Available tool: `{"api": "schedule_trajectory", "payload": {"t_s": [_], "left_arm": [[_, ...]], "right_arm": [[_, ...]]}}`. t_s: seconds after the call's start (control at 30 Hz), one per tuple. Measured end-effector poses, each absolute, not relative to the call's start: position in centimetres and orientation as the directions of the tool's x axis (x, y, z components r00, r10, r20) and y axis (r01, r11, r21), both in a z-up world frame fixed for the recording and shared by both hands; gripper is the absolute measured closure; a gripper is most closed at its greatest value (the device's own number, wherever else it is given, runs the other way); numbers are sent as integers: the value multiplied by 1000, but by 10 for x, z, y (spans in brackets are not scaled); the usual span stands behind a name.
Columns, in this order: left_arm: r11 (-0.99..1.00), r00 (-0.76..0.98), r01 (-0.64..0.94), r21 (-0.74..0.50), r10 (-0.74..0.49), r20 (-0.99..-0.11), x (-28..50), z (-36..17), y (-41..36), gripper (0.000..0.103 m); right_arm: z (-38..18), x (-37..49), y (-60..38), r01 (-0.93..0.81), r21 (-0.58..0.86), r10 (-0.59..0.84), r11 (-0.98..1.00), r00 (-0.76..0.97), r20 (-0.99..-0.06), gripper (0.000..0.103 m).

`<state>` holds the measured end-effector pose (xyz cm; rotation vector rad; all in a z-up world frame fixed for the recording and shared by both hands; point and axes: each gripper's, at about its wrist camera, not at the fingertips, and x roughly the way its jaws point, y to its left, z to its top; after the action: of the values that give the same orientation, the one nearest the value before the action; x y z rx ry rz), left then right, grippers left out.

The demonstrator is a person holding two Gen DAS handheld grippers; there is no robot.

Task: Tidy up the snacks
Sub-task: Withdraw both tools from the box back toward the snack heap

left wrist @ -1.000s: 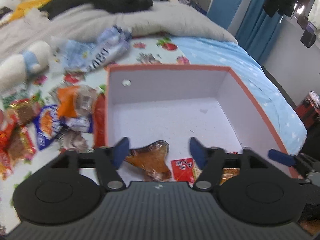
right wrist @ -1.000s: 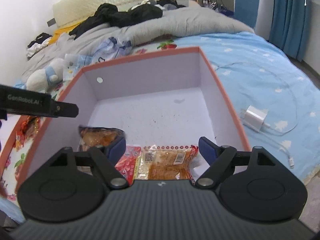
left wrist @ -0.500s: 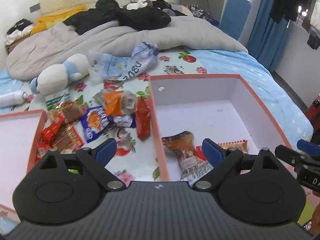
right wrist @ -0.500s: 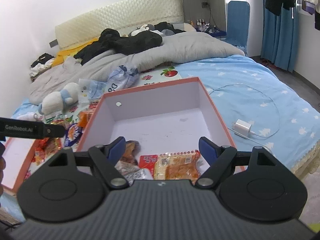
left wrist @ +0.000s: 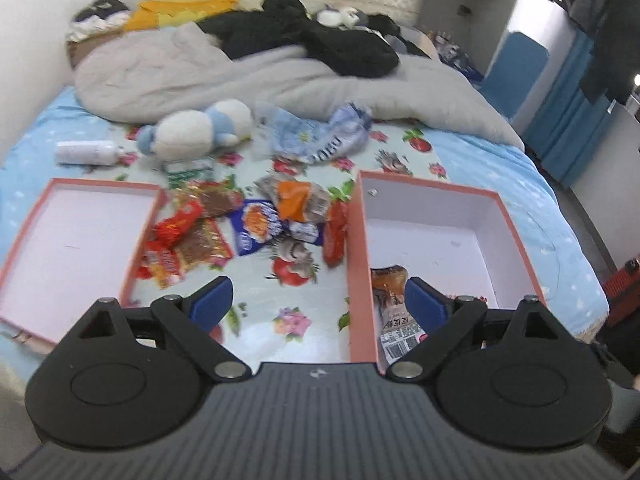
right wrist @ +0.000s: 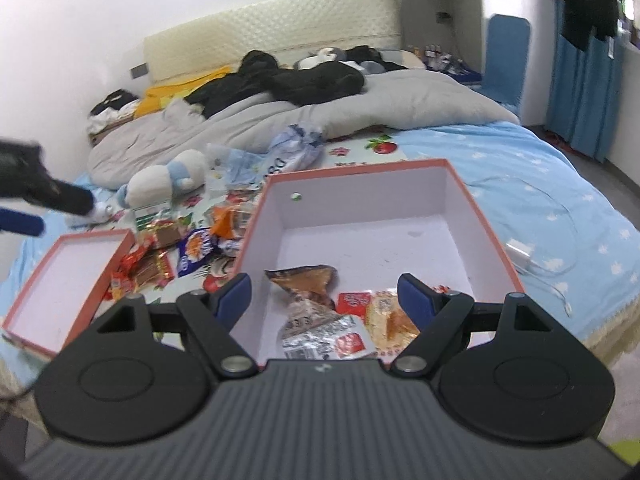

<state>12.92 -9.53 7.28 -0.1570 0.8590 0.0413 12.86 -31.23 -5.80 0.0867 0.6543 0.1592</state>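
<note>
While a rumpled grey duvet [left wrist: 280, 76] and dark clothes [left wrist: 320, 36] cover its far half, the bed [left wrist: 520, 200] fills both views, its near half spread with a blue sheet and a flowered cloth [left wrist: 296, 320]. On the right of that cloth sits a deep orange-rimmed box [right wrist: 452, 184] with pale inner walls; on the left lies a shallower orange-rimmed tray [left wrist: 80, 240] of the same colouring. Just beyond the tray rests a white and blue plush toy [left wrist: 200, 132], with a crumpled blue and white plastic bag [left wrist: 320, 140] to its right and a white bottle [left wrist: 86, 152] to its left. Between the box and the tray lies a loose heap of snacks [left wrist: 240, 228]: red wrappers, brown packets, a blue pack and an orange one, several overlapping. Inside the box, at its near end, lie a brown snack packet [right wrist: 308, 280], a small red packet [right wrist: 354, 302] just to its right, and an orange-yellow packet [right wrist: 390, 318] further right, touching one another. A white charger [right wrist: 518, 250] with its cable rests on the blue sheet to the right of the box. The left gripper [left wrist: 318, 304] hangs above the near edge of the flowered cloth, its blue-tipped jaws spread wide with nothing between them. The right gripper [right wrist: 324, 298] hovers over the near end of the box, its jaws likewise wide apart and holding nothing.
</note>
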Motion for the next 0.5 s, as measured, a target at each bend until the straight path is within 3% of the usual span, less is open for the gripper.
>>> {"api": "schedule_trajectory", "payload": {"t_s": [0.23,0.5], "left_arm": [[985,605,-101,-141,-52,-795,87,104,-103,8],[970,631,-158,-183,-43,-775,76,124,-76,8]], "right_arm": [[-72,145,-278,-191,123,224,974,726,-651,22],[-68,152,-247,-230,114,247,966,712,-657,22]]}}
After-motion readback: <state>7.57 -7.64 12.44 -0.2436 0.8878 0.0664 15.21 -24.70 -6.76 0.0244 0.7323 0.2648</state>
